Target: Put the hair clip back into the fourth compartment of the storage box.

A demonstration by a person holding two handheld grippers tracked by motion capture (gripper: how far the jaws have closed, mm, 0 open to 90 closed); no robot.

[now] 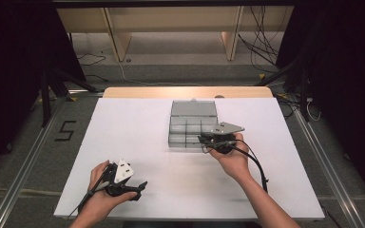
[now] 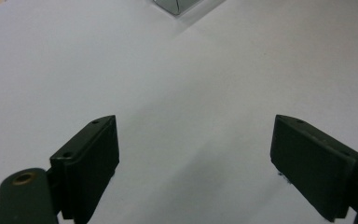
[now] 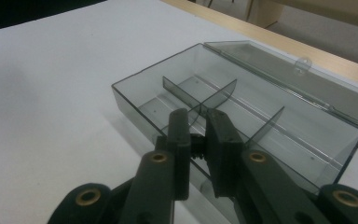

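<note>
Right gripper (image 3: pixel 196 135) pinching a small dark screw (image 3: pixel 196 148) over the open clear box (image 3: pixel 279 140), table's one o'clock. Left gripper (image 2: pixel 193 154) spread wide, seven o'clock.

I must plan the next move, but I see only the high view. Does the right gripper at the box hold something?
Observer: Yes. In the right gripper view, the right gripper is shut on a small dark part; I cannot tell what it is.
Operator: Are the compartments already filled?
Observer: No. The clear box looks empty, and its lid is open.
Operator: And the left gripper?
Observer: The left gripper is open over the bare table, with nothing between its jaws.
</note>
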